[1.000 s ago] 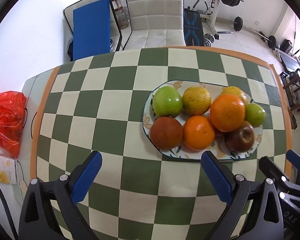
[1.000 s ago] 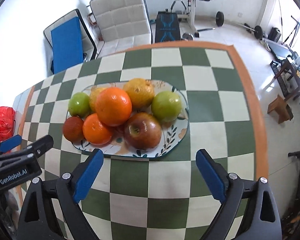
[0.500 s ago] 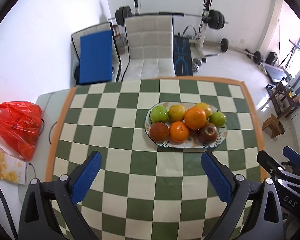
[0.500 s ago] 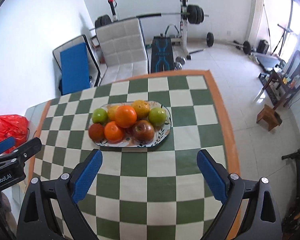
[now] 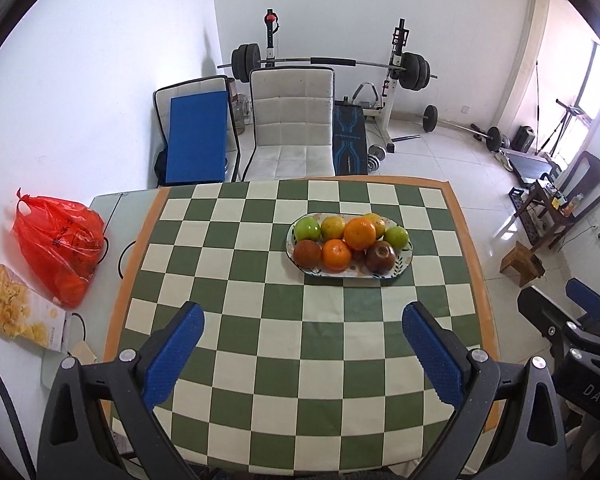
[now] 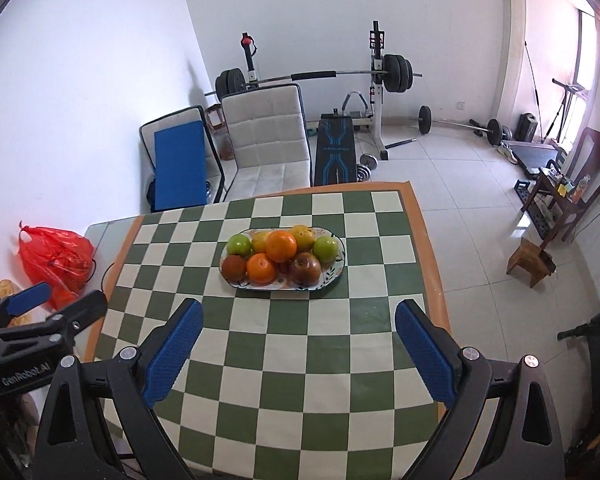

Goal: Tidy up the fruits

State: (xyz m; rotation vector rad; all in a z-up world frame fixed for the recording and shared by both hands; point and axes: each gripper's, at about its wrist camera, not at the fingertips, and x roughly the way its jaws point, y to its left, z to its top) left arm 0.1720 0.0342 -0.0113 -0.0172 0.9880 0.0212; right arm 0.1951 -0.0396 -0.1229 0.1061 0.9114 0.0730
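A white-walled room with a tiled floor holds a weight bench (image 5: pixel 350 140) with a loaded barbell (image 5: pixel 324 62) at the back, and a pale padded chair (image 5: pixel 292 128) pushed up to the far edge of the counter (image 5: pixel 260 320). The counter wears a green-and-cream checked cloth with an orange border. On its bare left end sits a red bag (image 5: pixel 60 246) (knotted at the top) and, nearer the camera, a snack packet (image 5: pixel 16 312).

The left gripper (image 5: pixel 302 344) and right gripper (image 6: pixel 298 342) both hang above the near half of the counter, jaws spread wide and holding nothing. Each shows at the edge of the other's view.

An oval plate (image 5: pixel 404 268) lies on the far right part of the cloth, well apart from both grippers. Piled on it are two green apples (image 5: pixel 307 229), oranges (image 5: pixel 360 233), a dark red apple (image 5: pixel 381 257) and a brownish-red fruit (image 5: pixel 307 253), all touching their neighbours.
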